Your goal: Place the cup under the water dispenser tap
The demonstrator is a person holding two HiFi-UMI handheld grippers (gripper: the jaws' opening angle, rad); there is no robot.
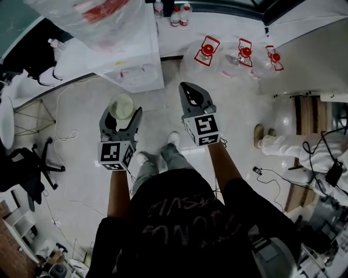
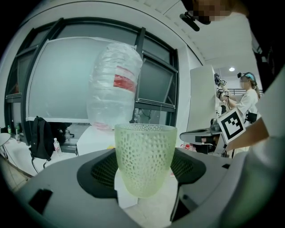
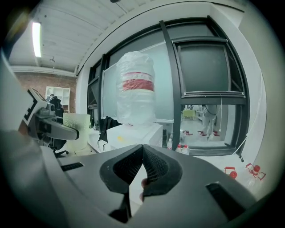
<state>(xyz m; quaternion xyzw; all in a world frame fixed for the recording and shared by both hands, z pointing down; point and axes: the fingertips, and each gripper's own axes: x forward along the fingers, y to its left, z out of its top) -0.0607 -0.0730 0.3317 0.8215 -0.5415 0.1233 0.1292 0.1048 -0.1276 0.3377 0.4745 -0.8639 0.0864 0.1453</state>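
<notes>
- Left gripper [image 1: 122, 118]: jaws clamped on both sides of the cup [image 1: 122, 106], which is pale green, dimpled and upright with its mouth up.
- The cup is held in the air over the floor, near the front of the white dispenser [image 1: 133, 73] but not touching it. The tap cannot be made out.
- A plastic-wrapped bottle [image 1: 89, 13] with a red label sits on top of the dispenser.
- Right gripper [image 1: 190, 92]: jaws pressed together with nothing between them. It is beside the left gripper and points the same way.
- Three clear jugs [image 1: 207, 54] with red caps stand on the floor to the right of the dispenser.
- A second person [image 1: 283, 146] in white stands far right.
</notes>
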